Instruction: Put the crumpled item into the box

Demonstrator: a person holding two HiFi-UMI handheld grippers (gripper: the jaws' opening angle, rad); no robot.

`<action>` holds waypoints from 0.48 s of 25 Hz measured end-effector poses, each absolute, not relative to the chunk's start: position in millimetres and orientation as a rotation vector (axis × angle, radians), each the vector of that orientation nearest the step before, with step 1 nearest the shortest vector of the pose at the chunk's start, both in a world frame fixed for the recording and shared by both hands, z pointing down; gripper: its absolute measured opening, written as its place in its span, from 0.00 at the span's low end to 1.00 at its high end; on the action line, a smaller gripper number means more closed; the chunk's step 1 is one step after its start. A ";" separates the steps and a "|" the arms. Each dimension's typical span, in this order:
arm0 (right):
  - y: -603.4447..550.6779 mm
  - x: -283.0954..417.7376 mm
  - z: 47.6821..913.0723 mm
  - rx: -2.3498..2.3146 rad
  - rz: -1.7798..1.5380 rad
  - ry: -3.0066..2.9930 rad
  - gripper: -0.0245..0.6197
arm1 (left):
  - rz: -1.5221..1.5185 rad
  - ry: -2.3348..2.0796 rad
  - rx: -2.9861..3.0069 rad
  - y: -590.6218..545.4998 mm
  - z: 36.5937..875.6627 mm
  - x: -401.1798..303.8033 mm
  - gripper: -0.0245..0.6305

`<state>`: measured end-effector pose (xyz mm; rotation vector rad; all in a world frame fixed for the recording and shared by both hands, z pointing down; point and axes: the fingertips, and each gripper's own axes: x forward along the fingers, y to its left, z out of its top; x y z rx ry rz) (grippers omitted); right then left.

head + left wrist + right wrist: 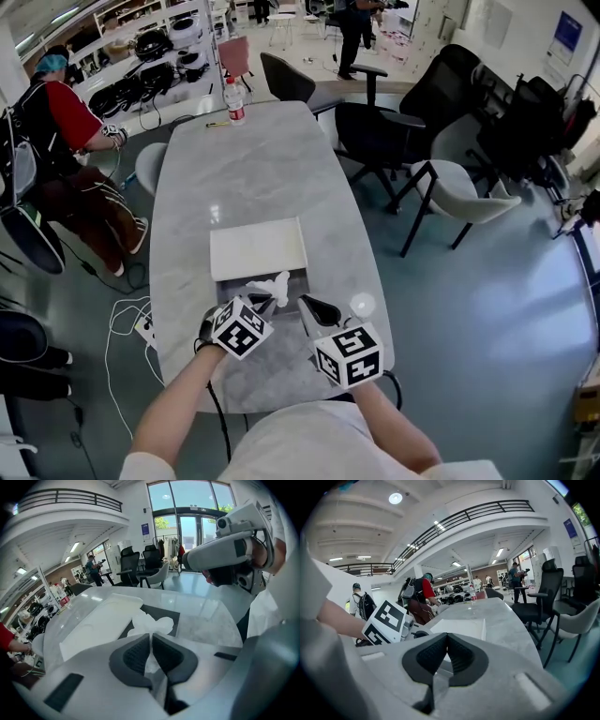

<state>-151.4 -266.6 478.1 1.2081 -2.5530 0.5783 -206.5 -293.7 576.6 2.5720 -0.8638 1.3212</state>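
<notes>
Clamping crumpled tissue (151,623) over dark box (165,613), left hand-held gripper (151,637), white lid (100,621) alongside, right hand-held gripper (446,637) closed, empty

No lettering can be read anywhere. The cubes on the left gripper (265,302) and the right gripper (317,306) bear only black-and-white square patterns. The red label of the bottle (234,100) at the far edge of the table (244,187) and the blue wall poster (566,31) are too small to make out.
</notes>
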 end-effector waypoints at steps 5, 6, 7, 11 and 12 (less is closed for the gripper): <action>-279.4 -138.0 487.1 1.215 0.599 -2.535 0.05 | 1.433 -0.739 2.541 -300.5 599.4 -197.0 0.07; -281.8 -135.3 488.7 1.218 0.604 -2.533 0.05 | 1.455 -0.718 2.535 -301.0 603.7 -195.7 0.07; -284.5 -132.5 490.0 1.221 0.610 -2.531 0.05 | 1.475 -0.702 2.528 -302.2 607.3 -194.6 0.07; -294.1 -124.4 494.2 1.226 0.629 -2.525 0.05 | 1.506 -0.676 2.505 -308.6 615.8 -191.3 0.07; -295.4 -122.9 495.5 1.225 0.633 -2.524 0.05 | 1.507 -0.674 2.498 -309.4 617.4 -190.7 0.07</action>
